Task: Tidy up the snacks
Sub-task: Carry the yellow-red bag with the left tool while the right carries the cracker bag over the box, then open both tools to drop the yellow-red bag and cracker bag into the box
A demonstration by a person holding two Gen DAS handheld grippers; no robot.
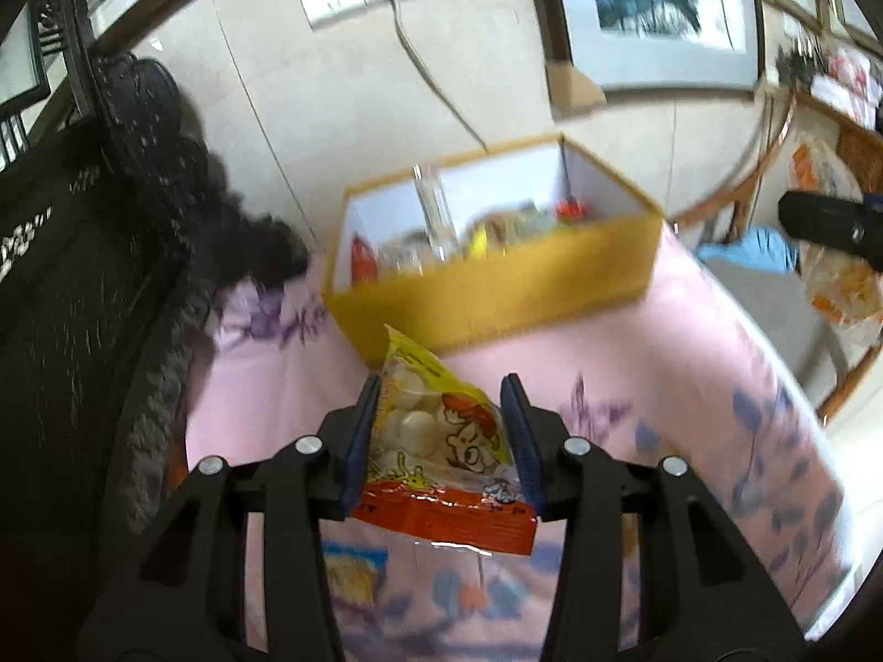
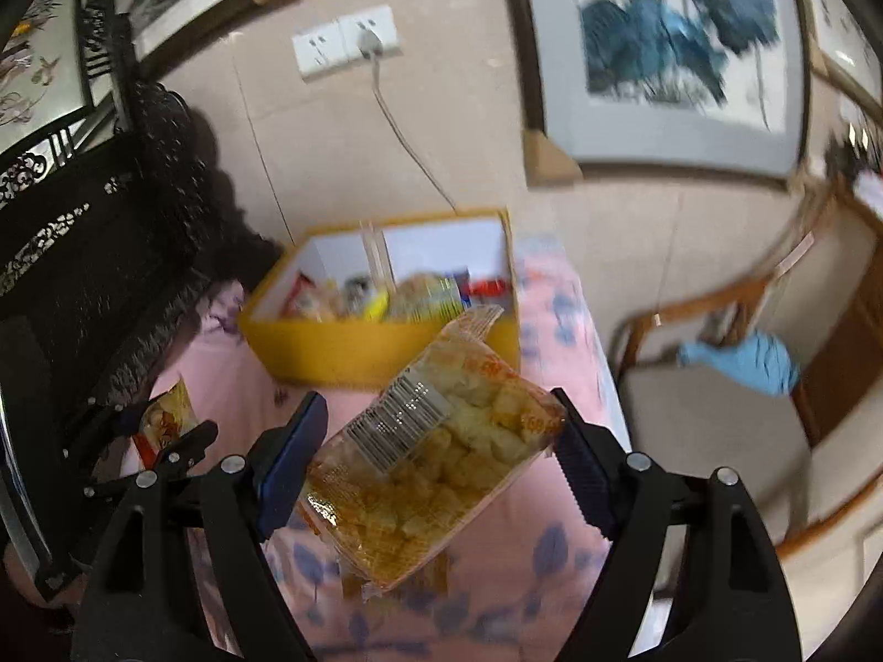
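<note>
1. While both packets hang over the pink cloth (image 1: 690, 342), the left gripper (image 1: 441, 430) clamps a yellow biscuit packet (image 1: 441, 436), the right gripper (image 2: 436, 458) a clear puff bag (image 2: 436, 469)
2. Both look light, crinkly and crushable; gripping mid-body seems safest
3. Farther off, the yellow box (image 1: 496, 287) already holds assorted snacks

Two held snack packets (image 1: 441, 441) (image 2: 436, 469), yellow box (image 1: 496, 287)
</note>
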